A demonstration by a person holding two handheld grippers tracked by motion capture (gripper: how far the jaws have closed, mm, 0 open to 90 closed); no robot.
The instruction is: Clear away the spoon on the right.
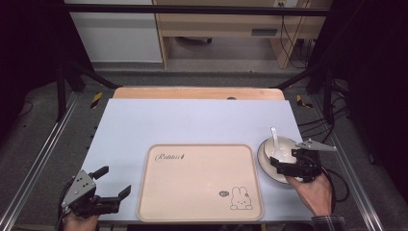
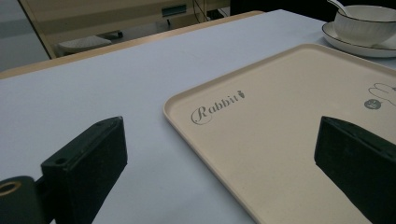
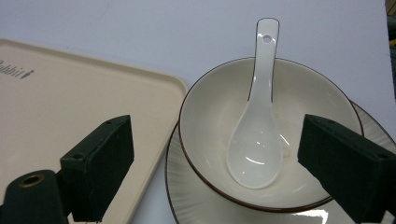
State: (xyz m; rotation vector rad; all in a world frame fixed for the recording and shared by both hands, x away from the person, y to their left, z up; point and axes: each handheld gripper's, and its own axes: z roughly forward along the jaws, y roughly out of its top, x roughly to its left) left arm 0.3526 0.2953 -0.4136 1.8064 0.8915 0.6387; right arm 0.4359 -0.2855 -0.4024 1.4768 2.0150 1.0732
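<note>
1. We hold the right gripper over the bowl, jaws apart around nothing; the left gripper waits, jaws apart, beside the tray
2. Next, we judge, a careful close on the bowl
3. The spoon lies in the bowl on its plate, handle pointing away from us

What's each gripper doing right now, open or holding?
Left gripper: open, holding nothing, near the tray's left edge.
Right gripper: open, holding nothing, jaws either side of the bowl with the spoon in it.
</note>
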